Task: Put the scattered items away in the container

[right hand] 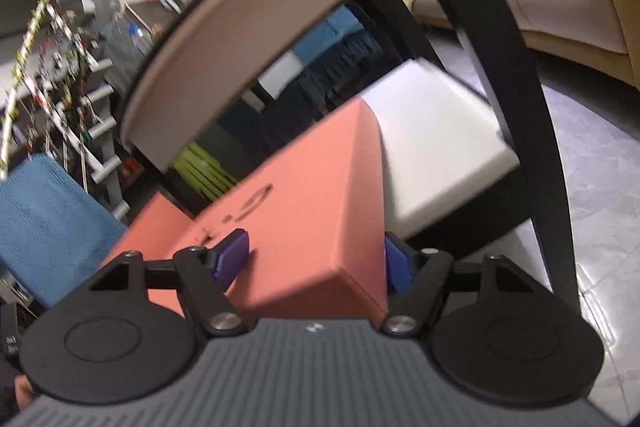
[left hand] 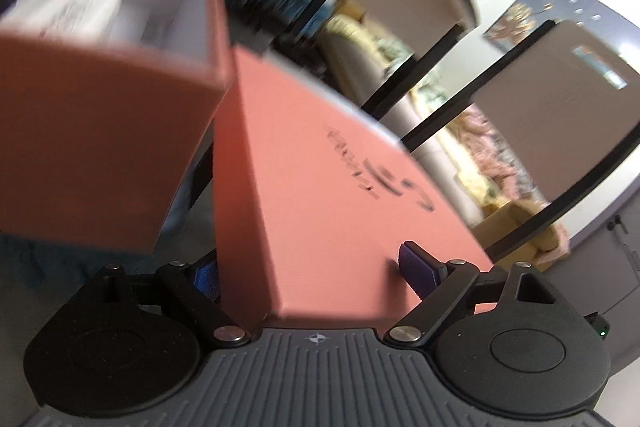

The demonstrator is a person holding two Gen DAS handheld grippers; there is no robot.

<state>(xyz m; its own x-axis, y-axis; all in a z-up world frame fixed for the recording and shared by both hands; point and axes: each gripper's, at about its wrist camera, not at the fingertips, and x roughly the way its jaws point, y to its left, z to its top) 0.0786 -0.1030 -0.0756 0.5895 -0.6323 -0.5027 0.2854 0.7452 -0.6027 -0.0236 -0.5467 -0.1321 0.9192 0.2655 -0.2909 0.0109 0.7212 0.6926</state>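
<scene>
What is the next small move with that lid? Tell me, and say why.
Probably carry the lid sideways until it sits level over the open box, then lower it. Both the left gripper and the right gripper clamp the lid by its edges, tilted and beside the box, which already holds white items and stands uncovered.

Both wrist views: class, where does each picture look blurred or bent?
Left wrist: the open box and lid print smear with motion blur, chair legs bow. Right wrist: lid logo smeared, the black frame curves from fisheye.
</scene>
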